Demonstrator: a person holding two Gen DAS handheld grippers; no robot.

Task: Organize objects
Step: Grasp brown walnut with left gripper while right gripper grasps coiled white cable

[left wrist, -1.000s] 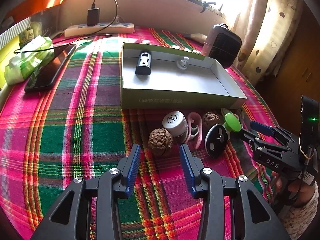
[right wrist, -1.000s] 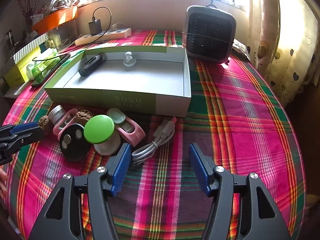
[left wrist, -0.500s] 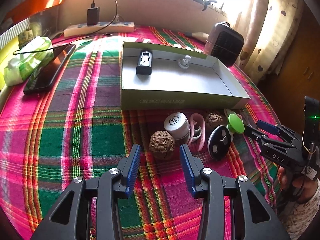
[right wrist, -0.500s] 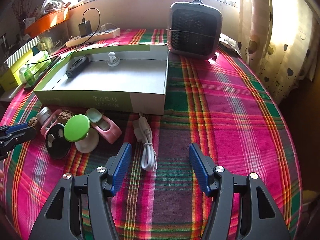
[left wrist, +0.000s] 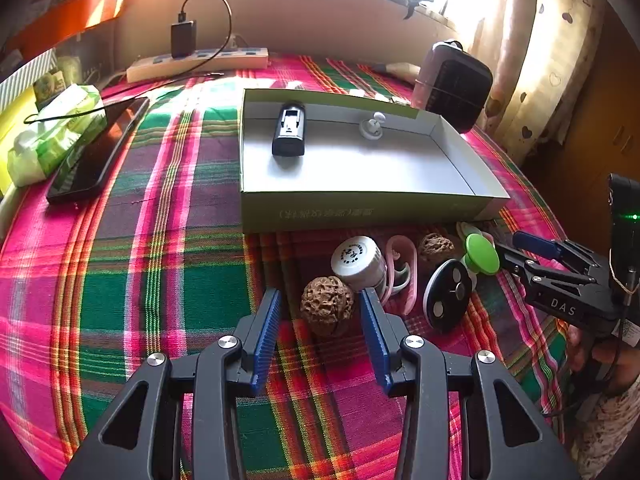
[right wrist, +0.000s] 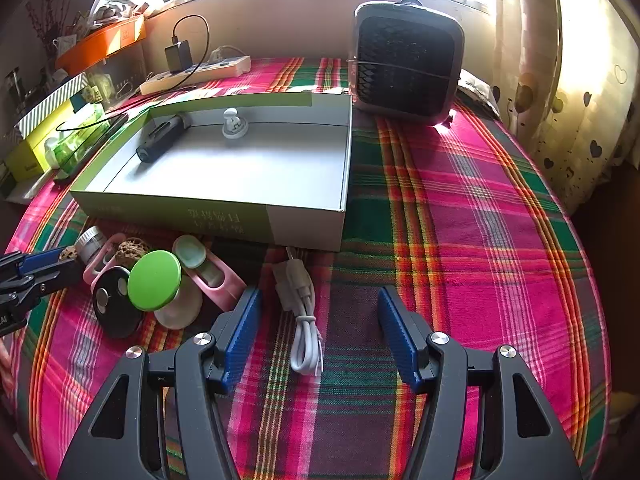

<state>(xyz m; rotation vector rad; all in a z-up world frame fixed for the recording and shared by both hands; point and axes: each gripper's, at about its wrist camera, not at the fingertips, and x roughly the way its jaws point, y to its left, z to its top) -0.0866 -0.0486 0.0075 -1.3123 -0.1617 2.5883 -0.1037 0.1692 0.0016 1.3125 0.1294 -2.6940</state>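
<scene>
The left claw [left wrist: 320,312] is released around a walnut [left wrist: 327,310]; the right claw [right wrist: 318,320] is released over a white cable [right wrist: 305,320]. Small clutter crowds behind, before the box [right wrist: 224,216] on the desk [right wrist: 460,208].

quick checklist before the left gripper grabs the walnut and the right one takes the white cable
1. Left gripper open: ok.
2. Walnut lined up between its fingers: ok.
3. White bottle clear of the walnut: not ok, right beside it.
4. Right gripper open: ok.
5. White cable between its fingers: ok.
6. Free space in the box: ok.
</scene>
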